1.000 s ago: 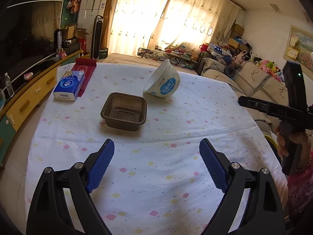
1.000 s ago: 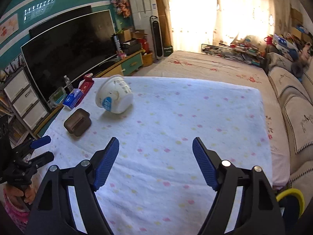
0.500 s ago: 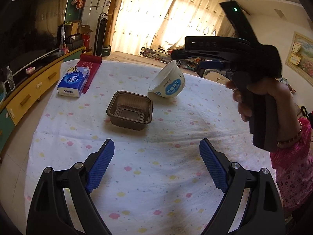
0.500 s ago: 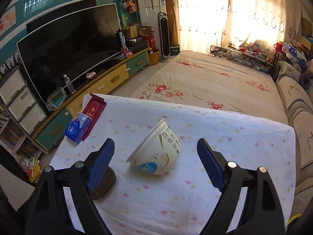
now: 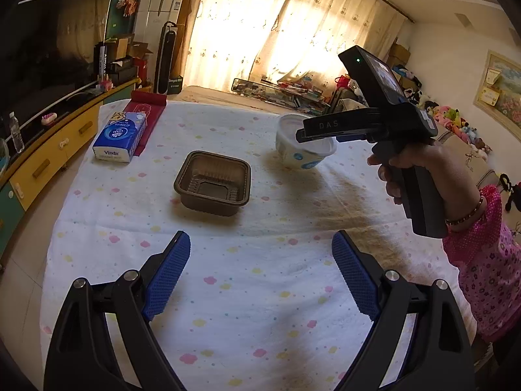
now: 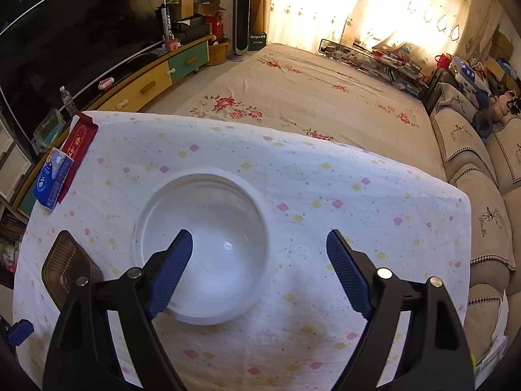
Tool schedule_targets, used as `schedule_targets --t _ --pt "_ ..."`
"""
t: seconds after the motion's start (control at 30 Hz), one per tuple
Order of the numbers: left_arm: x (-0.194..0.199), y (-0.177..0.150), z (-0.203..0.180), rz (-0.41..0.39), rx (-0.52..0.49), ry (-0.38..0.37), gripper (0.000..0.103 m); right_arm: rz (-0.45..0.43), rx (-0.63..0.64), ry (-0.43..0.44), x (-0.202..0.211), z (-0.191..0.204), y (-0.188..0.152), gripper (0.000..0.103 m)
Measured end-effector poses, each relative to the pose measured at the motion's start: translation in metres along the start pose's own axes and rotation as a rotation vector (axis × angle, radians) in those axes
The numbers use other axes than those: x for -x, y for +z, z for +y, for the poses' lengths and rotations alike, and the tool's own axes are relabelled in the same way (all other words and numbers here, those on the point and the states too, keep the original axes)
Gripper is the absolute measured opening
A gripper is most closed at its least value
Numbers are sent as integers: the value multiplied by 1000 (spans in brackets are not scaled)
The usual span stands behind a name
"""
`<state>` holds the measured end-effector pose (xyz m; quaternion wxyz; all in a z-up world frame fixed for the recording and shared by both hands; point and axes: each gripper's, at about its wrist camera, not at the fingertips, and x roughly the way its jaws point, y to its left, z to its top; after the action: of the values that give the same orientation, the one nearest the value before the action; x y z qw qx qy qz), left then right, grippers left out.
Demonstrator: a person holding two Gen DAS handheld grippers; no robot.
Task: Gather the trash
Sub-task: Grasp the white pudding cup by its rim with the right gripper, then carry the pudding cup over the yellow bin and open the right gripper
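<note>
A white paper bowl stands mouth up on the spotted tablecloth. My right gripper hangs over it with the jaws closing: one finger is inside the bowl, the other outside, and the rim between them is not pinched. In the left wrist view a hand holds this gripper above the same bowl. A brown plastic tray sits just left of the bowl. My left gripper stays open and empty over the near cloth, well short of the tray.
A blue tissue pack and a red packet lie at the table's far left corner. A yellow and green cabinet runs along the left. A sofa borders the right side.
The right gripper moved in over the bowl and tipped downward. The bowl, lying tilted before, now stands mouth up. The left gripper did not move.
</note>
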<state>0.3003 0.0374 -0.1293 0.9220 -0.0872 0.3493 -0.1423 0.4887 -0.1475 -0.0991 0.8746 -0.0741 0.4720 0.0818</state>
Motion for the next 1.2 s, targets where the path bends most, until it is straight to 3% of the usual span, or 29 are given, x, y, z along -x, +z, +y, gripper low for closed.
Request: schedule_targets --t 0.23,0.3,0.37,0.43,0.7,0.9,1.2 --pt "-1 -1 1 7 2 9 87 44 -56 78 -11 -8 0 56" --pt "-2 -1 0 6 0 9 87 50 -78 91 -14 -11 -2 42" --pt "-2 -1 0 7 -3 9 87 53 -106 104 -13 -17 -4 16" --pt "-2 -1 0 7 -4 10 87 41 -133 112 -10 -26 -6 9" --pt "-5 -2 0 11 -11 15 87 -25 -206 137 29 -65 -35 6" --pt "-4 -2 -5 11 -29 17 87 -65 -308 130 68 -121 -94 6" --pt "0 -4 -11 0 -55 24 87 -124 -477 6 134 -213 -200 6"
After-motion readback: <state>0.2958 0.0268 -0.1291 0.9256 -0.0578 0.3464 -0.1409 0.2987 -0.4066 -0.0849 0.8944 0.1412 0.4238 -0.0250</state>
